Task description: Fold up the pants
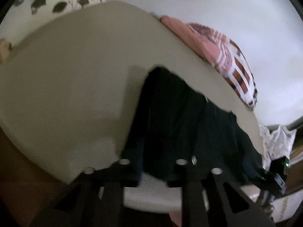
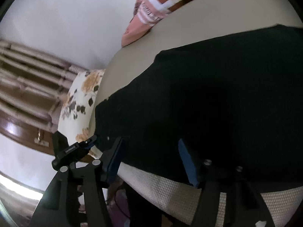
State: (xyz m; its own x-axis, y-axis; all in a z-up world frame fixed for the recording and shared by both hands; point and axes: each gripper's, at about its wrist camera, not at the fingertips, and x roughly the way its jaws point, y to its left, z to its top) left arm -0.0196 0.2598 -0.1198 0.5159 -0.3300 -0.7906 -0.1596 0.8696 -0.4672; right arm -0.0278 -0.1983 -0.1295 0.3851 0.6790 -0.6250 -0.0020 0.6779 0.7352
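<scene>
Broadly, your widest surface is the bed, a smooth beige sheet filling the left and middle of the left wrist view; along its near edge, low in the right wrist view, the mattress side shows a coarse waffle weave. Next in size are the pants, a matte black cloth lying flat on the bed and covering the centre and right of the right wrist view, with an uneven, stepped outline along its upper left edge. In the left wrist view they spread as a dark fan from the middle down to the bottom.

Behind the bed you have a plain pale wall. At the upper right of the left wrist view sits a folded blanket, salmon pink with white-edged brown checks. A pillow with a white cover and ochre and dark flower blotches lies at the left of the right wrist view.

Your left hand-held gripper has its black fingers pressed together on the near hem of the pants. Your right hand-held gripper stands spread, its blue pads straddling the pants' edge without squeezing it.
</scene>
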